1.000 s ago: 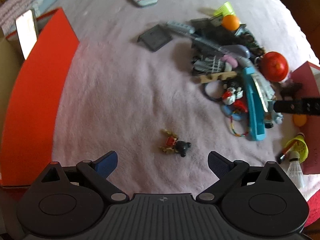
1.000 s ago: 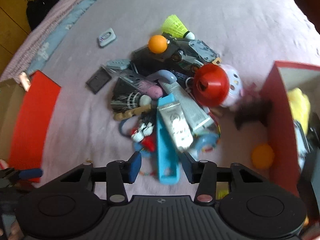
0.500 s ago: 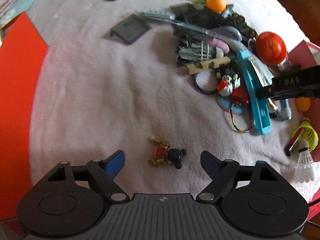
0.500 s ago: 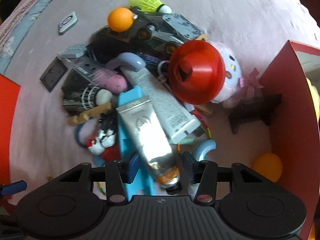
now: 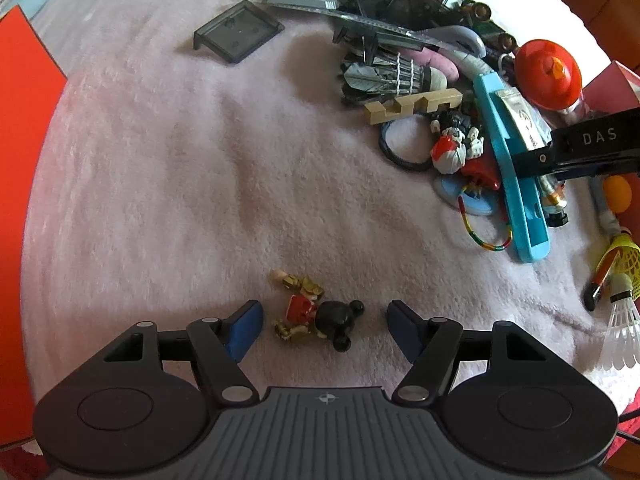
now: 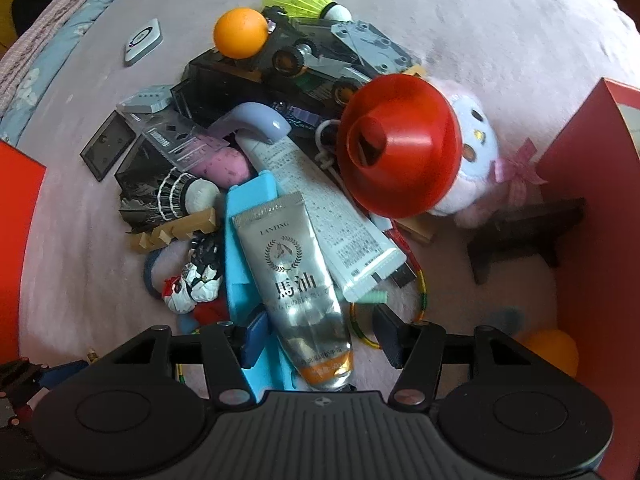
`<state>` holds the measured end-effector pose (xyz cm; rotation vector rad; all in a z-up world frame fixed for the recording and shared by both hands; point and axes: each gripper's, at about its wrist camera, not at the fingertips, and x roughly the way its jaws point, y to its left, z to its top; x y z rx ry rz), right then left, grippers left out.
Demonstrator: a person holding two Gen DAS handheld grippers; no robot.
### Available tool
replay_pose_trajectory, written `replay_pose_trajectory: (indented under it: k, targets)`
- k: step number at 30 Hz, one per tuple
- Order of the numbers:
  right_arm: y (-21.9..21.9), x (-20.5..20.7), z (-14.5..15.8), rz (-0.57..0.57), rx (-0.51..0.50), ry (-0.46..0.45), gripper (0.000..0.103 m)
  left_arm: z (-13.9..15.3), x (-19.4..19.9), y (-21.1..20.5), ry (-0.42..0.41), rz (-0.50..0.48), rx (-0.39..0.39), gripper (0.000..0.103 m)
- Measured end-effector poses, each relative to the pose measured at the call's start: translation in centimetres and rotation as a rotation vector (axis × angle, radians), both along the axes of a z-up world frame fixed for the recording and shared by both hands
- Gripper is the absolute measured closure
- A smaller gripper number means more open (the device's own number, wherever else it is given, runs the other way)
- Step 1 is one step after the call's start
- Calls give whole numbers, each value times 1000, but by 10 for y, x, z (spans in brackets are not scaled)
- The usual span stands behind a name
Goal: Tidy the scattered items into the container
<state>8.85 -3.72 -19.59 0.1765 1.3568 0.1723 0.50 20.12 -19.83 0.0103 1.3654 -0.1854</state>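
On the pink fleece blanket (image 5: pixel 168 168) almost everything is still loose, so you are early in the job: the heap toward its far right edge is untouched and a red box wall (image 6: pixel 592 216) stands beside it.

Your left gripper (image 5: pixel 322 320) has just been closing; its jaws straddle the small red-and-gold figure with the black round-eared head (image 5: pixel 316 314), alone near the front edge, pads not yet touching.

Your right gripper (image 6: pixel 316 338) has narrowed a little around the silver cream tube (image 6: pixel 298 276) atop the heap; I cannot tell if the pads press it.

Only the right view shows the pale plush toy (image 6: pixel 476 160) under the red plastic funnel (image 6: pixel 396 148); only the left shows the white feather shuttlecock (image 5: pixel 622 328).
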Motion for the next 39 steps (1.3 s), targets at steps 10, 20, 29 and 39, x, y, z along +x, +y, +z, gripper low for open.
replay_pose_trajectory:
  k: [10, 20, 29, 39]
  targets:
    - [8, -3, 11, -9, -15, -30, 62, 8, -5, 3, -16, 22, -12, 55]
    - [3, -16, 50, -103, 79, -95, 63, 42, -2, 13, -51, 51, -44, 55]
    - [2, -39, 74, -144, 113, -111, 95, 68, -2, 2, -98, 2, -60, 55]
    - [-20, -73, 85, -164, 158, -131, 96, 92, -15, -23, -141, -29, -41, 55]
